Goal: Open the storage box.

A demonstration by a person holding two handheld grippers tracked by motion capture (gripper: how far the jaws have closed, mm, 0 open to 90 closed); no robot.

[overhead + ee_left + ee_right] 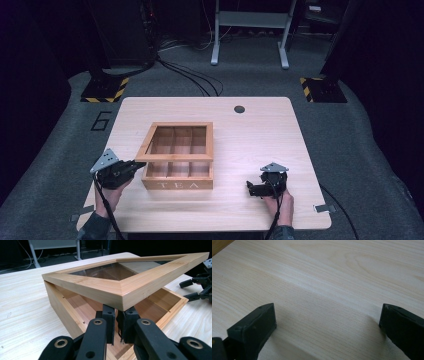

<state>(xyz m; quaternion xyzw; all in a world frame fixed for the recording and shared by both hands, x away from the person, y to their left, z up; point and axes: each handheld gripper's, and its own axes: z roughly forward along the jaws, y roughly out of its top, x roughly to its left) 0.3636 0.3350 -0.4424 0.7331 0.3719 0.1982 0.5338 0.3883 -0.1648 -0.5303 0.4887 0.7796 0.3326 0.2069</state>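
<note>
left claw (pixel 117 325) under lid (pixel 130 282), box (pixel 178 184) reads "TEA"

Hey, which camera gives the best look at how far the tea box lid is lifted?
The left gripper view: the lid sits tilted above the box, with the left gripper under its corner. The high view shows the lid from above, so the gap is hard to judge. The right gripper view faces the table.

Matt wood box (pixel 178 183), glossy glass lid (pixel 110 271).

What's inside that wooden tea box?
The tea box shows bare wooden compartments, apparently nothing in them. Its raised lid, nudged up by the left gripper, partly covers the interior.
</note>
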